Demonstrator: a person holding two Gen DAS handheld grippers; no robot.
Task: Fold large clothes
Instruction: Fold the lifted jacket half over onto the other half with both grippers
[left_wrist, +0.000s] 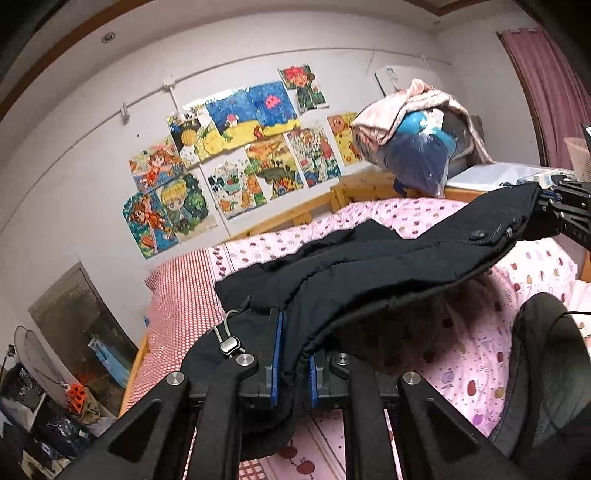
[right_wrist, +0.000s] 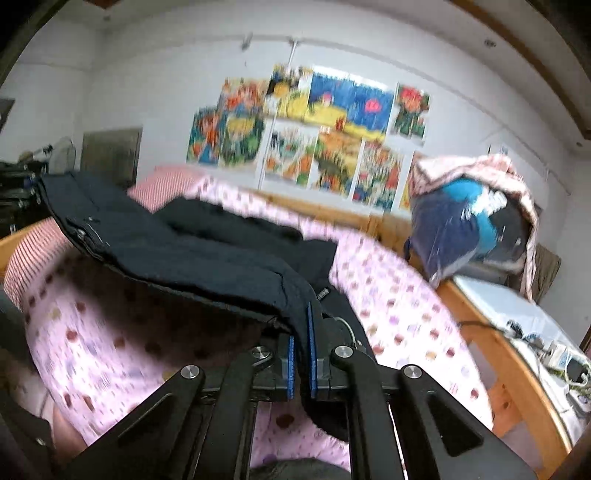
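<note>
I have the coat (left_wrist: 388, 258) strung between my two claws, lifted off the bed (left_wrist: 461, 350) along one edge. Its long axis runs claw to claw: in the left wrist view it rises from the left gripper (left_wrist: 295, 363) at 6 o'clock up toward 2 o'clock, where the right gripper (left_wrist: 565, 210) shows small at the frame edge. In the right wrist view the same edge climbs from the right gripper (right_wrist: 301, 363) at 6 o'clock toward 10 o'clock, ending at the left gripper (right_wrist: 22, 192), dim there against the frame edge.

Left claw: jaws nearly closed, the blue pads (left_wrist: 277, 354) pinching a bunched fold of black cloth that spills down below them. A drawcord toggle (left_wrist: 229, 345) hangs just beside the left finger, at 7 o'clock from the pads.

Right claw: jaws drawn in just as far, the blue pads (right_wrist: 312, 350) clamped on the cloth, with a wad hanging beneath.

The raised edge sags a little between the claws and carries a snap (left_wrist: 478, 234) near the right end. The rest of the coat lies on the pink spotted sheet behind the lifted edge, toward 12 o'clock. Beyond the bed, drawings (left_wrist: 229, 158) cover the wall, and a bundle (left_wrist: 417, 140) sits at the wooden headboard.
</note>
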